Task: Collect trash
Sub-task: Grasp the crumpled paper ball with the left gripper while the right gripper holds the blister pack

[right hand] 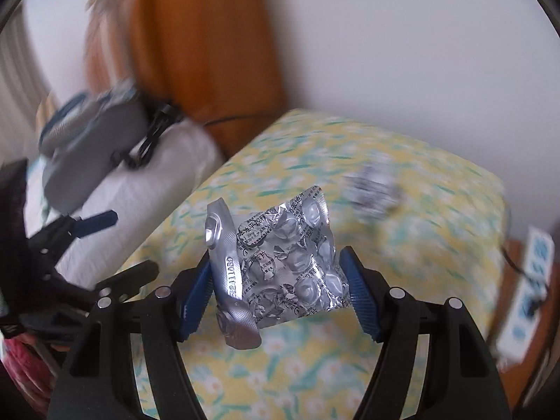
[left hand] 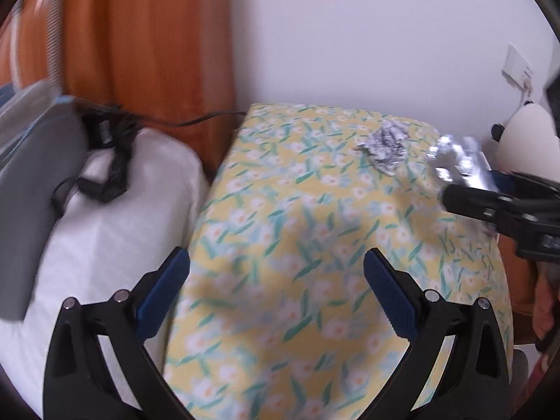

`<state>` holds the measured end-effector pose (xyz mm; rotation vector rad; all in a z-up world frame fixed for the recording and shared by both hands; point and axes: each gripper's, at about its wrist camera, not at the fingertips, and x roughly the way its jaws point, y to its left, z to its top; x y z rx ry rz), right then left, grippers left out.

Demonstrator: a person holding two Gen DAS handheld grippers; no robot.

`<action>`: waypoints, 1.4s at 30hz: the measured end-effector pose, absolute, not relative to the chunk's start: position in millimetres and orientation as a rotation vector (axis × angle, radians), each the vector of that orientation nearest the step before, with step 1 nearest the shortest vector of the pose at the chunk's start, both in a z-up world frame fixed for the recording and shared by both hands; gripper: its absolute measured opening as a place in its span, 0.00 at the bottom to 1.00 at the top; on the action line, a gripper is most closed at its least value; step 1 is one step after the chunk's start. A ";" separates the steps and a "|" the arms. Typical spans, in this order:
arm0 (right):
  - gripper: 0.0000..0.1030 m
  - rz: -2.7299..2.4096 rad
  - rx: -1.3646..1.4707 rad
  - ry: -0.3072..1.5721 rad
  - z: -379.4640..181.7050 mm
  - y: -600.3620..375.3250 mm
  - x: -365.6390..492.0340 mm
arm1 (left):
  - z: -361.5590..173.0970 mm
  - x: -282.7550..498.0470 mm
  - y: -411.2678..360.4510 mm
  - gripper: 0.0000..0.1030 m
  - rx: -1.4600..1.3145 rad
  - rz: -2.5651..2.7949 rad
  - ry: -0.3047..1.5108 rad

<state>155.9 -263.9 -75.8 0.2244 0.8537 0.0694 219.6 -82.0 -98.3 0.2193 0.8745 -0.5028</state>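
My right gripper [right hand: 276,288] is shut on an empty silver pill blister pack [right hand: 280,269] and holds it above a table with a yellow floral cloth [right hand: 315,367]. The pack [left hand: 458,162] and the right gripper [left hand: 465,194] also show at the right in the left wrist view. A second crumpled foil wrapper [left hand: 385,145] lies on the cloth near the far edge; it is blurred in the right wrist view [right hand: 372,189]. My left gripper [left hand: 276,297] is open and empty above the near part of the cloth [left hand: 280,245], and shows at the left in the right wrist view [right hand: 122,245].
A white pillow [left hand: 115,217] with a grey bag [left hand: 31,168] and black straps [left hand: 112,161] lies left of the table. An orange-brown wooden headboard [left hand: 157,42] and a white wall [left hand: 367,35] stand behind. A power strip [right hand: 525,290] is at the right.
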 end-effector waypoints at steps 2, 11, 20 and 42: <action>0.68 -0.041 0.283 0.824 -75.3 -285.6 134.2 | -99.8 230.1 -107.4 0.92 0.223 -0.551 0.876; 0.69 -0.252 0.363 0.804 -89.7 -355.7 98.7 | -113.7 278.6 -212.5 0.92 0.159 -0.688 0.953; 0.71 -0.248 0.406 0.790 -100.2 -379.3 97.4 | -150.2 309.1 -276.0 0.70 0.198 -0.577 1.049; 0.71 -0.146 0.333 0.818 -71.0 -326.6 74.8 | -59.9 186.3 -147.1 0.46 0.223 -0.446 0.893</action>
